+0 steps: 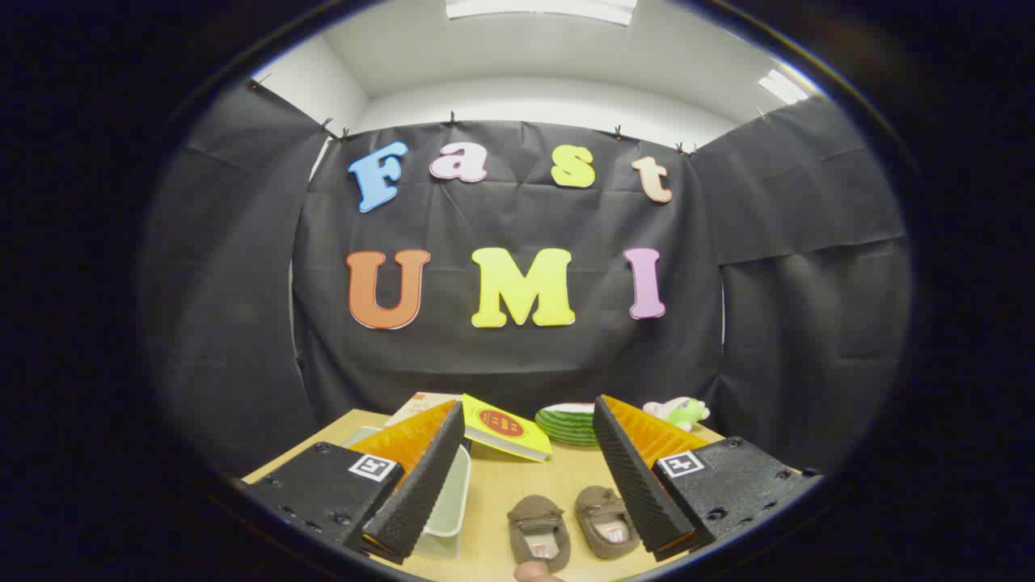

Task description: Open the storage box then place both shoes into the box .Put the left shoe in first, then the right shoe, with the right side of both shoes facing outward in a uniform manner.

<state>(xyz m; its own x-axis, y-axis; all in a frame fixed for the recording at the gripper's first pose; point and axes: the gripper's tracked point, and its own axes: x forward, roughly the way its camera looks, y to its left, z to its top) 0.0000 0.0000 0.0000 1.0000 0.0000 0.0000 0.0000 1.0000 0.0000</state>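
Two small brown shoes lie side by side on the wooden table [517,485], toes pointing away from me. The left shoe [539,529] and the right shoe [605,521] sit low between my fingers, the right one close to my right finger. A clear storage box [451,501] with a pale rim stands on the table partly behind my left finger; I cannot tell whether its lid is on. My gripper [530,420] hangs above the table, open wide, holding nothing.
A yellow book [505,428] lies tilted beyond the box. A green striped plate [570,424] sits at the back of the table, with a small plush toy [679,412] to its right. A fingertip [535,572] shows just below the left shoe.
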